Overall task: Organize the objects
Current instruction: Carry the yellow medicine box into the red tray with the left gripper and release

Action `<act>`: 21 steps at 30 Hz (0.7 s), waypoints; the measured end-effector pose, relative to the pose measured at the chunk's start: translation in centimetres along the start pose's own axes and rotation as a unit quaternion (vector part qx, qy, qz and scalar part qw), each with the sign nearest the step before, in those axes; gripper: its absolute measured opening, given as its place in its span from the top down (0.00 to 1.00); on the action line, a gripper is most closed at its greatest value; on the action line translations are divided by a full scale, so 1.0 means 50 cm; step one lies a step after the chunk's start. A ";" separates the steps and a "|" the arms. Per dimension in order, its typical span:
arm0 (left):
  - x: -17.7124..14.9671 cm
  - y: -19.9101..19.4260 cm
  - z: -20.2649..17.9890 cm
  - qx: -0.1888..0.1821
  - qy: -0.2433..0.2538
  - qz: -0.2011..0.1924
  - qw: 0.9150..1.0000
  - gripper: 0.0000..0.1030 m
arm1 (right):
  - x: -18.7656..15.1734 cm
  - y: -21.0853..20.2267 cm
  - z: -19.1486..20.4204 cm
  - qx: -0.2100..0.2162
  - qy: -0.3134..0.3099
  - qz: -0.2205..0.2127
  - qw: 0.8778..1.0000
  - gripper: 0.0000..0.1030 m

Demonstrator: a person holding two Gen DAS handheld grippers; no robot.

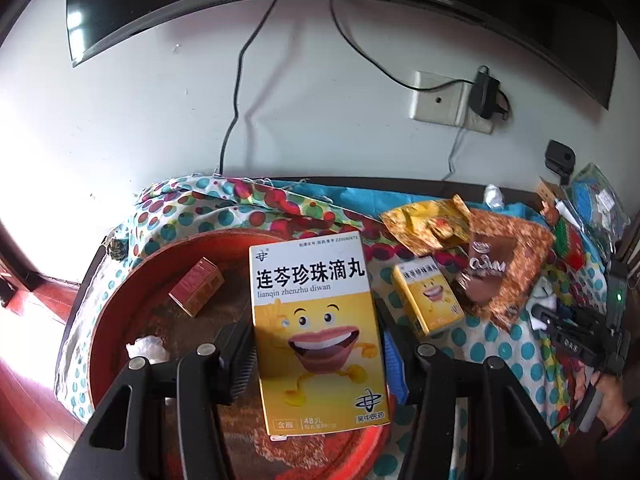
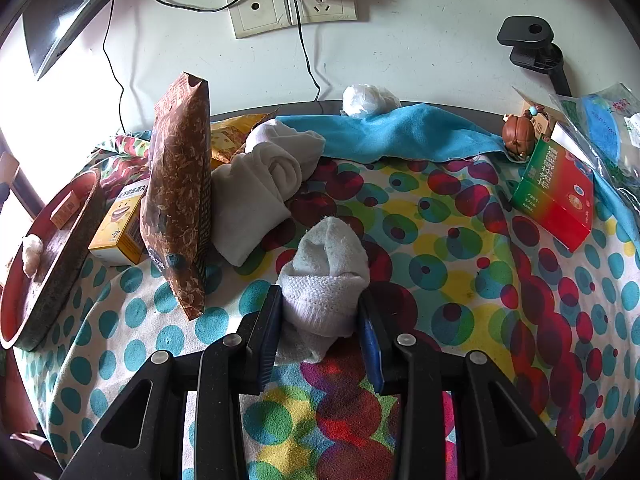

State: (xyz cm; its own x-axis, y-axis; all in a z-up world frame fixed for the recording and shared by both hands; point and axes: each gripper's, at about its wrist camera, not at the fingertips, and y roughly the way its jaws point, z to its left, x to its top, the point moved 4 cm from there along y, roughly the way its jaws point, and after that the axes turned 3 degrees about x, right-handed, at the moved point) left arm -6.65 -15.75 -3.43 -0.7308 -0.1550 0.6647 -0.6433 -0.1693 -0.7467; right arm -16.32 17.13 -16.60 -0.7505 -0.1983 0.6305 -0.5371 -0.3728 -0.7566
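**Both grippers loaded over the dotted cloth**

The polka-dot cloth [image 2: 460,248] covers the table and serves as the landmark. At its left edge sits the round red tray [image 1: 120,300], holding a small red-and-gold box [image 1: 196,286] and a crumpled white wad [image 1: 147,349].

Over that tray, the left gripper [image 1: 316,356] pinches a yellow-and-white medicine box [image 1: 318,332] between its fingers, the box's printed face toward the camera. On the cloth just right of the tray lies a second, smaller yellow box [image 1: 428,294], with a brown snack bag [image 2: 180,196] touching it.

Near the cloth's middle, the right gripper [image 2: 320,320] is closed on a rolled white sock [image 2: 324,276]. Another white sock bundle [image 2: 260,184] lies beyond it, beside the bag. A red-and-green box [image 2: 556,196] rests at the cloth's right side, below a blue towel [image 2: 400,132].
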 end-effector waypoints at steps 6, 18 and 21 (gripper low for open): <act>-0.018 0.073 0.070 0.035 -0.026 0.040 0.998 0.47 | 0.001 0.001 0.000 -0.002 -0.001 0.001 1.000 0.68; -0.062 0.149 0.187 0.065 -0.085 0.090 0.990 0.47 | 0.002 0.002 -0.005 -0.015 -0.013 0.003 1.000 0.66; -0.075 0.166 0.212 0.071 -0.096 0.102 0.988 0.47 | 0.000 -0.001 -0.007 -0.021 -0.019 0.004 1.000 0.65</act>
State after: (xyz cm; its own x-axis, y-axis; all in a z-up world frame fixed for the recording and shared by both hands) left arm -6.81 -26.88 -11.86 -0.7765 -0.3783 0.5038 -0.4392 -0.2483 -0.8634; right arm -16.45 17.45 -16.62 -0.7402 -0.2362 0.6295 -0.5471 -0.3327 -0.7682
